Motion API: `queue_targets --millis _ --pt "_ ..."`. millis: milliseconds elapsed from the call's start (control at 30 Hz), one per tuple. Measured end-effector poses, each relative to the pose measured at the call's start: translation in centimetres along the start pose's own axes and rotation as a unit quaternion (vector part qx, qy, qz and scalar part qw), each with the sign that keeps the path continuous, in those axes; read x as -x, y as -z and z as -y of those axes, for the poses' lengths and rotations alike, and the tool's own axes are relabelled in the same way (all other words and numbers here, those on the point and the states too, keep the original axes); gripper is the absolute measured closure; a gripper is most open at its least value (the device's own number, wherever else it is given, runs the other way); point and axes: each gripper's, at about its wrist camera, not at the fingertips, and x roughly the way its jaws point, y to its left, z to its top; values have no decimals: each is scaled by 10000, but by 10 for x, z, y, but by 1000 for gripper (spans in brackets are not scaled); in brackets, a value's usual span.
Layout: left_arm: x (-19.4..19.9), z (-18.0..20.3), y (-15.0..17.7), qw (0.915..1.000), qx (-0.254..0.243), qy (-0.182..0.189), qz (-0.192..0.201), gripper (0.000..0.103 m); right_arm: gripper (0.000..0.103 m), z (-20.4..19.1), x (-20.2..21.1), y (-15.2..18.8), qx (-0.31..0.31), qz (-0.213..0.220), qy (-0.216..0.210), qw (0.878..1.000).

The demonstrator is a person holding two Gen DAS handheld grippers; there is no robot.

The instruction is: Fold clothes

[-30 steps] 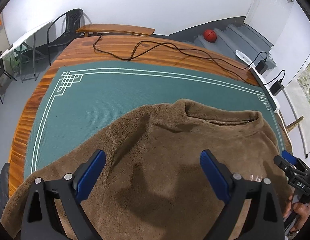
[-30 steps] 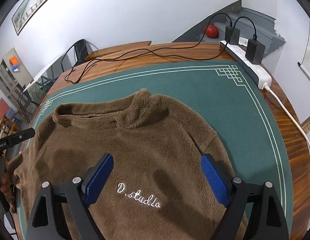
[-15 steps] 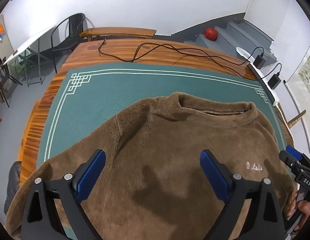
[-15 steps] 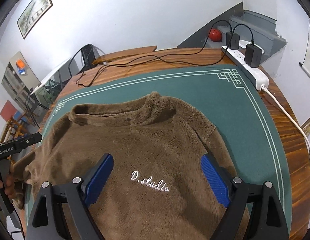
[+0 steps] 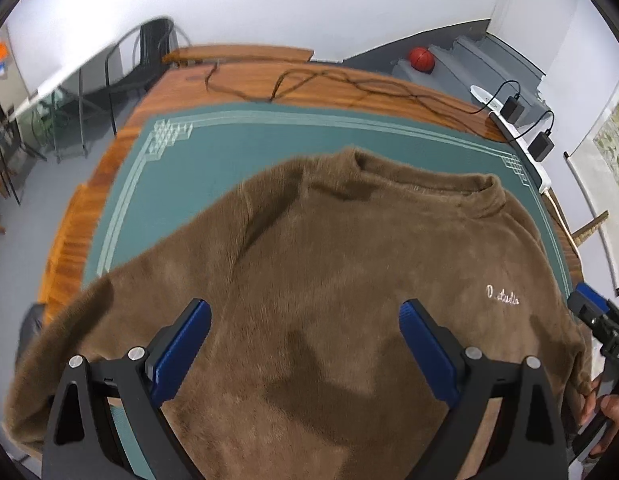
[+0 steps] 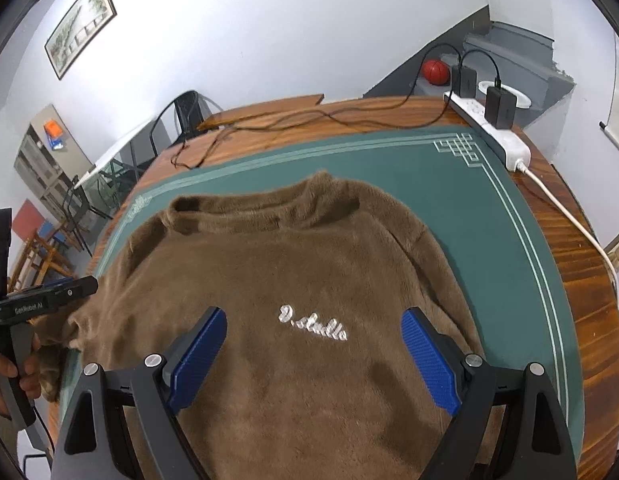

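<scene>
One brown fleece sweater [image 6: 293, 272] lies front-up and spread flat across the green mat [image 6: 461, 184], collar toward twelve o'clock, white script stitched on its chest. Its pile is thick and fuzzy, the ribbed neckline standing up in a soft roll. In the left wrist view one sleeve trails off toward eight o'clock, running past the mat's edge to the lip of the bench [image 5: 69, 216]. On the opposite side, in the right wrist view, the shoulder and side seam at three o'clock stop well short of the mat's white double border, leaving a wide band of bare green there. More open mat runs beyond the collar at twelve o'clock, up to the fretwork corner pattern.

Left tool [image 5: 305, 348] hovers over the sweater's lower body, its blue ribbed pads spread wide, nothing between them but fleece below. Right tool [image 6: 313, 356] hangs above the chest lettering, jaws likewise wide apart and gripping nothing. Each tool's black frame shows at the edge of the other's view, a hand [image 6: 5, 376] wrapped round the left tool's grip at nine o'clock.

Beyond the mat, the bench is glossy striped reddish wood with a rounded edge. Black cables [image 6: 309, 120] snake across it at twelve o'clock to two chargers plugged into a white power strip [image 6: 493, 136] at two o'clock, just off the mat's corner; its white cord follows the bench rim toward four o'clock. Grey steps carry a red ball [image 6: 435, 72] behind.
</scene>
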Motion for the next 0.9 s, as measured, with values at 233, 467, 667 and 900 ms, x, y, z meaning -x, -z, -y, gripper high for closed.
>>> queue_targets --millis 233,467,667,900 --pt "-46 -12 -10 9991 273 137 -281 6 12 14 -30 6 12 -180 328 9993" --pt "-86 15 -58 9996 -226 138 -98 6 12 9 -69 -29 130 -65 446 9989" --pt "-137 15 -96 9993 -191 -42 -304 6 12 -11 -129 -70 381 -223 379 9983" --pt "-159 25 -122 9994 -261 -224 -86 4 7 -13 -177 -90 389 -376 588 9968"
